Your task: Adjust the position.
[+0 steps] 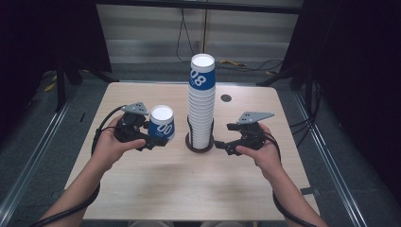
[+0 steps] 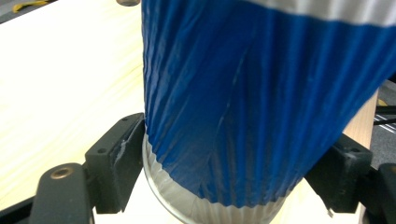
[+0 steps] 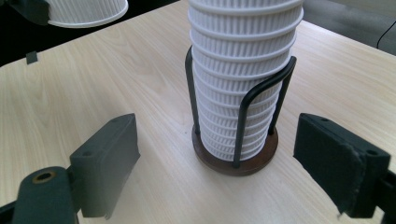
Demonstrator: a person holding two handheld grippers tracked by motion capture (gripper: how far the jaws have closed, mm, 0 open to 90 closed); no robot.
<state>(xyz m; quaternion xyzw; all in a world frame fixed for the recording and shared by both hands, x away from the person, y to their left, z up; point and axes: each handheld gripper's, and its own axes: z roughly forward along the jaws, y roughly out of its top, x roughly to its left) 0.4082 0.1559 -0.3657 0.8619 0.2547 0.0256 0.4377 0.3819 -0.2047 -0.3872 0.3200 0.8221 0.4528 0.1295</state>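
Left gripper (image 1: 152, 140) clamped on a blue cup (image 1: 161, 124) over the table's (image 1: 142, 189) left half, right gripper (image 1: 223, 145) released beside the stack (image 1: 201, 104), probably to steady its holder (image 3: 235, 158)

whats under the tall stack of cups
The stack of cups stands in a black wire holder on a round dark wooden base, which rests on the table. The base's middle is covered by the cups.
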